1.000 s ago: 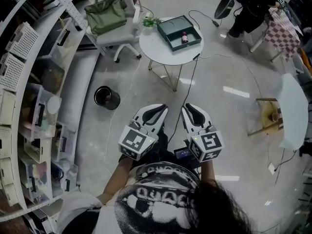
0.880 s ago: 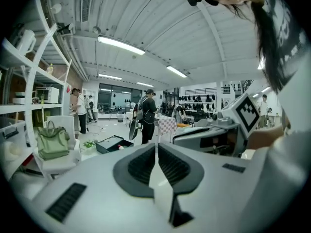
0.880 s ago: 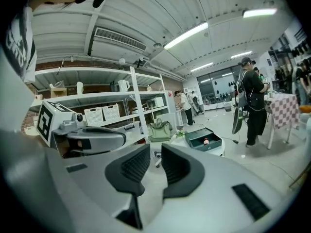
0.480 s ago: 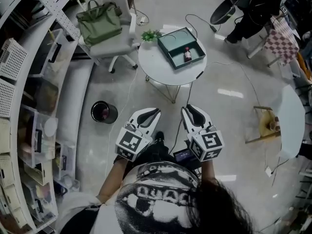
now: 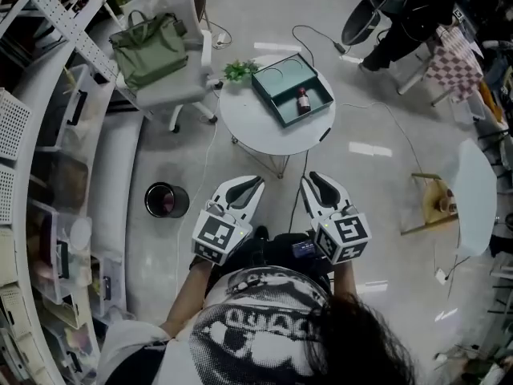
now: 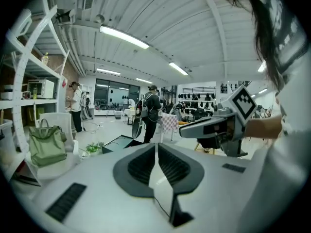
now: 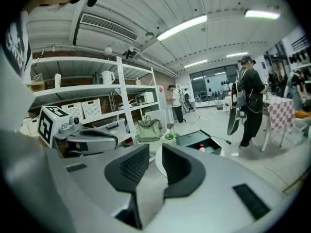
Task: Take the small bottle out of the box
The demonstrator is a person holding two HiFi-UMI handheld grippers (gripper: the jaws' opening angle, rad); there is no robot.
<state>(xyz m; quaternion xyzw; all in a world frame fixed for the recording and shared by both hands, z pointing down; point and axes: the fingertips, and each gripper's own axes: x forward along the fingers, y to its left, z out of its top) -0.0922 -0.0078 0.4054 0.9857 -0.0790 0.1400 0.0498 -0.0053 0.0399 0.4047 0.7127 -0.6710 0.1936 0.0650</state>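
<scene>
— Teal box (image 5: 276, 87), how many are we counting? And what else is around?

— Just one box, lid off, on one round white worktop (image 5: 252, 127), sitting around the worktop's 1 o'clock. One small bottle (image 5: 302, 100) inside it, a bit toward the box's 4 o'clock. One little green plant (image 5: 238, 70) at the worktop's 10 o'clock edge. Off the worktop: one white chair (image 5: 180, 95) with one olive bag (image 5: 148, 38) on it, and one black bin (image 5: 166, 200) on the floor at 9 o'clock of the grippers.

— What's the bottle look like?

— Tiny, dark body with red on it and a pale cap. Too small to say more, tbh.

— And the grippers?

— Two. Both are held low in front of the person, and the worktop is well apart from them at 12 o'clock. The left gripper (image 5: 244, 189) has its fingers pressed together with nothing in them. The right gripper (image 5: 321, 184) has its fingers a little apart; they've just been opening, and there's nothing between them either.
</scene>
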